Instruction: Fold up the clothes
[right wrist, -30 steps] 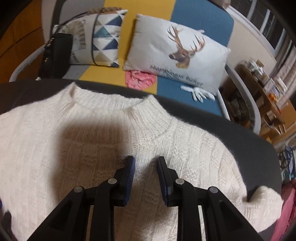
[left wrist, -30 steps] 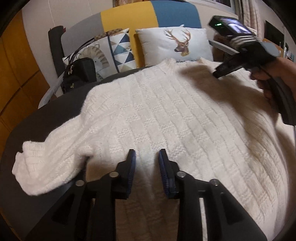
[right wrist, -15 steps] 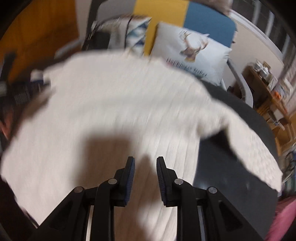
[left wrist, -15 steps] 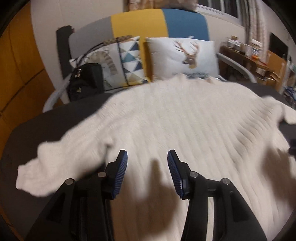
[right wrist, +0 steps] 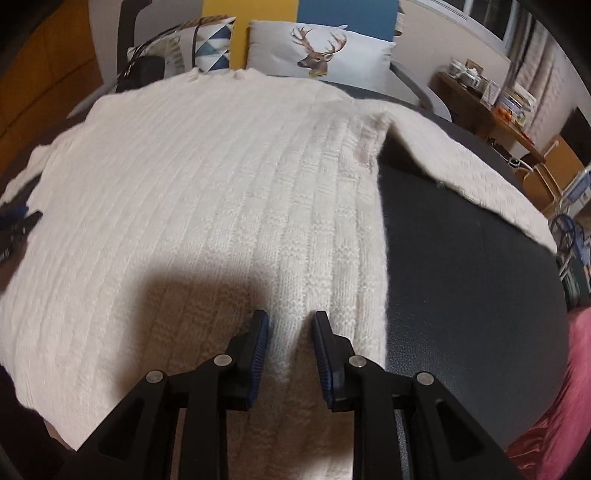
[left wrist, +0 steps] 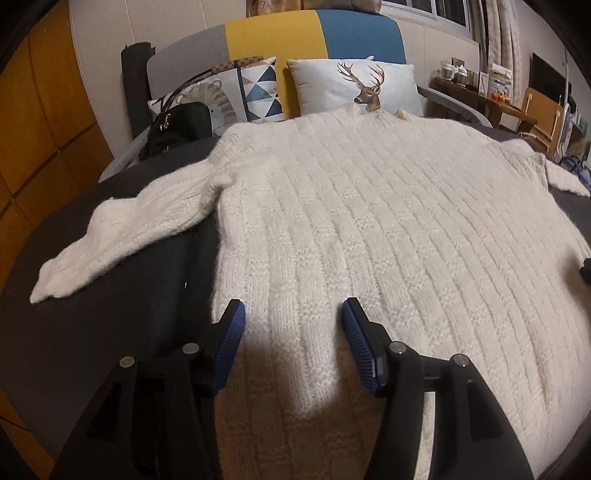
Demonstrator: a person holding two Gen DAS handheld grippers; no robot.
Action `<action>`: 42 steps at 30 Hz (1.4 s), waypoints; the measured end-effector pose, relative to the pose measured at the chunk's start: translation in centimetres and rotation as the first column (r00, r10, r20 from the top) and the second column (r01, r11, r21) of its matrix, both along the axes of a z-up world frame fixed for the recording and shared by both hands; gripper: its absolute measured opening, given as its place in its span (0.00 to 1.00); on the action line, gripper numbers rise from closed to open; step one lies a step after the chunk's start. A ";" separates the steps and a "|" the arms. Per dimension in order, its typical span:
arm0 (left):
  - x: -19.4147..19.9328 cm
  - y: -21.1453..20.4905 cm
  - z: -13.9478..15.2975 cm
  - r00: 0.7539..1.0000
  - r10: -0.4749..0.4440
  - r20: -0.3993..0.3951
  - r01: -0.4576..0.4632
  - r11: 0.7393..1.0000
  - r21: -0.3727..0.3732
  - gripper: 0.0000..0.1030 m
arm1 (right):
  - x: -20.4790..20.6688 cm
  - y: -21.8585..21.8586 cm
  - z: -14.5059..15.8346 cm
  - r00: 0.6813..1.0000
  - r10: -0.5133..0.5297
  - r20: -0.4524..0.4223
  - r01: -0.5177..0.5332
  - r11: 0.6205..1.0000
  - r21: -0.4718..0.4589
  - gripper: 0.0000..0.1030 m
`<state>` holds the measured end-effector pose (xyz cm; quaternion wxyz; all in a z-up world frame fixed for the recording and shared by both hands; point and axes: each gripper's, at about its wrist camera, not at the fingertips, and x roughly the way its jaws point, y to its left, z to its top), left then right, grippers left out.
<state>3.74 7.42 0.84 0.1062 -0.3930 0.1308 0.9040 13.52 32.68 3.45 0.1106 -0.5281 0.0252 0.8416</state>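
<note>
left wrist view: left gripper (left wrist: 291, 321) released above white sweater (left wrist: 369, 221)'s near hem; right gripper (right wrist: 290, 332) likewise; shallow pinch risks slipping knit.

Straight ahead stands a sofa (left wrist: 314, 40) with grey, yellow and blue back panels, holding a deer-print cushion (left wrist: 354, 90) and, to its left, a triangle-patterned cushion (left wrist: 255, 92). A black handbag (left wrist: 181, 127) sits further left. Orange wood panelling (left wrist: 40, 122) covers the left wall. Far right, a cluttered wooden shelf (left wrist: 480, 92) stands beneath a curtained window (left wrist: 480, 14). Warm, dim light throws shadows.
</note>
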 end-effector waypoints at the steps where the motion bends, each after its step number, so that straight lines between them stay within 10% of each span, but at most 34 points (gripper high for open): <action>1: 0.0 0.3 0.1 1.000 0.002 0.002 -0.002 1.000 -0.006 0.56 | -0.2 -0.2 -0.1 1.000 0.004 0.003 -0.004 1.000 0.013 0.23; 9: -4.9 1.4 3.8 0.993 0.112 0.024 -0.114 0.986 0.123 0.56 | -2.8 2.3 3.4 0.995 -0.020 -0.096 0.014 0.998 -0.059 0.24; 19: -10.1 5.0 0.6 0.989 0.139 0.044 -0.139 0.990 -0.015 0.63 | -12.7 1.7 0.4 0.997 -0.004 -0.080 0.001 0.999 -0.038 0.24; 22: -10.0 4.7 0.4 0.981 0.191 0.029 -0.190 0.981 -0.042 0.81 | -12.4 1.0 -0.1 0.995 -0.001 -0.102 0.002 1.000 0.011 0.25; 38: -10.1 3.8 0.3 0.976 0.216 0.043 -0.215 0.976 -0.005 0.88 | -12.7 0.2 -0.4 0.987 0.146 -0.073 -0.137 0.984 0.109 0.27; 42: -10.2 3.8 0.3 0.975 0.219 0.043 -0.219 0.976 -0.008 0.89 | -12.1 4.0 1.6 0.989 0.036 -0.140 -0.027 0.997 0.067 0.26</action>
